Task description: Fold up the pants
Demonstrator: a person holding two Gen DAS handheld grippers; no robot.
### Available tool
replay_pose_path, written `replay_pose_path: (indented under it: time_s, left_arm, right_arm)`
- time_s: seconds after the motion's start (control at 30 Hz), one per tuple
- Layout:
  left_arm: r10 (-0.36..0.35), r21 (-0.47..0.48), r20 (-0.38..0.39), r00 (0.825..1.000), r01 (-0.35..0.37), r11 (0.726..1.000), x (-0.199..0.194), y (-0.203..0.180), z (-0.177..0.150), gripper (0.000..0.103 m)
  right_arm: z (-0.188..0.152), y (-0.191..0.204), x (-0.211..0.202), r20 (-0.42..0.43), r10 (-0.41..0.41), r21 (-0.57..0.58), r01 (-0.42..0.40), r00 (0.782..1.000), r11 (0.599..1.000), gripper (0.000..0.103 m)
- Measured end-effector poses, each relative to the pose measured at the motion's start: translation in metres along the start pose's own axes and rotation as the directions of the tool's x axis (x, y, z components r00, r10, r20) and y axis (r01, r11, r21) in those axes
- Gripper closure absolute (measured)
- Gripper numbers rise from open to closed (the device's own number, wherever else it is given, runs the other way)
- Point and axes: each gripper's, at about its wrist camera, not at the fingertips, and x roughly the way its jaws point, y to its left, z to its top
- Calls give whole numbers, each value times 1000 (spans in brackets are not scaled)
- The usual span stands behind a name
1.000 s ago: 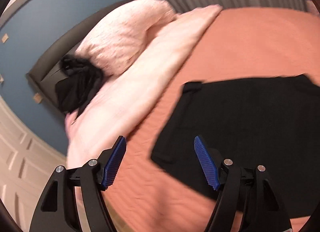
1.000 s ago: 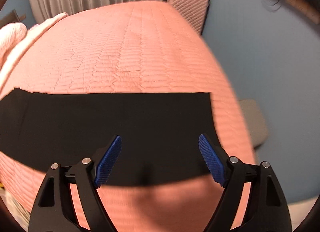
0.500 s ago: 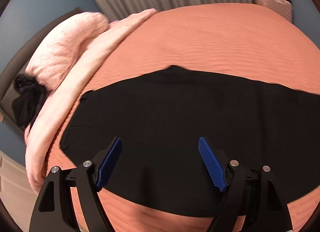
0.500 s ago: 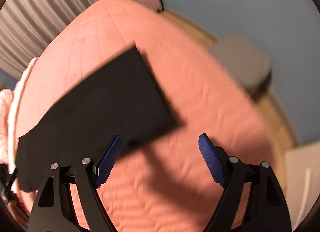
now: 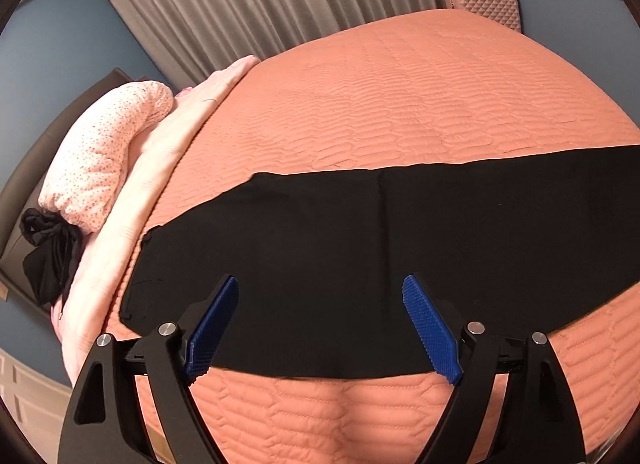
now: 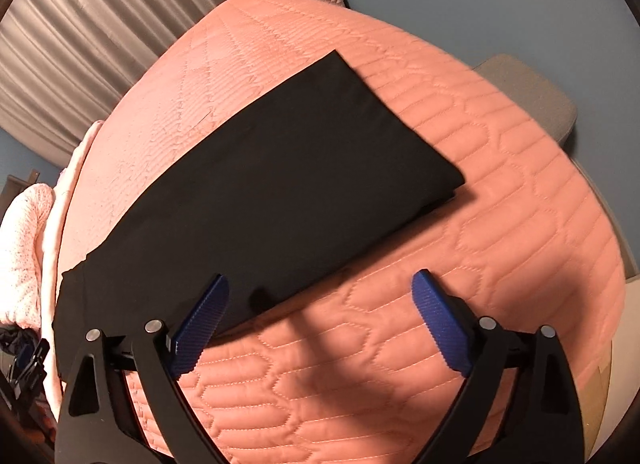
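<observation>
Black pants (image 5: 360, 248) lie flat in a long strip across the salmon quilted bed (image 5: 400, 96), waist end at the left, legs stacked one on the other. My left gripper (image 5: 320, 324) is open and empty, held above the near edge of the pants towards the waist. In the right wrist view the pants (image 6: 280, 184) run diagonally, with the leg cuffs at the upper right. My right gripper (image 6: 320, 324) is open and empty, above the bed just beside the pants' near edge; its left fingertip (image 6: 204, 316) overlaps the fabric in the image.
Pale pink pillows and a folded blanket (image 5: 112, 168) lie at the head of the bed, with a dark bundle of cloth (image 5: 48, 256) beside them. A pink suitcase (image 5: 484, 4) stands past the far edge by grey curtains (image 5: 260, 4). A grey stool (image 6: 532, 100) stands right of the bed.
Both grippers have swung: the left view turned from the pillows to face across the pants, the right view turned towards the cuff end. Both stayed open. The pants have not moved.
</observation>
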Motion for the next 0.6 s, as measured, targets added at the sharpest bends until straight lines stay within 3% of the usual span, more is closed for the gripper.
replay_pose_path:
  time_s: [0.1,0.17,0.2,0.3,0.4,0.47,0.53,0.6]
  left_arm:
    - [47,0,-3,999,-47,999,1,8,-5,17]
    - [66,-9,-13,998,-66,998,10,20,-8,17]
    - [79,-15,-26,997,-79,997,17,25,-13,17]
    - [113,-32,-99,989,-117,993,45,40,-24,17]
    - [137,-79,-173,975,-152,985,71,64,-39,17]
    - [176,-96,-192,965,-197,976,81,85,-46,17]
    - [194,-117,-208,959,-222,968,93,110,-49,17]
    - [238,-124,-217,947,-269,955,108,137,-45,17]
  right_arm:
    - [-4,13,-16,36,-52,-28,53,998,998,11]
    - [-6,38,-30,95,-54,-105,64,994,992,11]
    - [-8,53,-33,99,-35,-142,49,994,989,11]
    - [-17,129,-18,3,104,-301,-98,995,949,12]
    - [-38,231,12,-118,193,-468,-226,974,854,20]
    - [-55,304,38,-211,252,-540,-327,945,776,41]
    - [-74,372,68,-294,245,-588,-377,924,715,54]
    - [-88,423,95,-343,233,-619,-405,910,673,52]
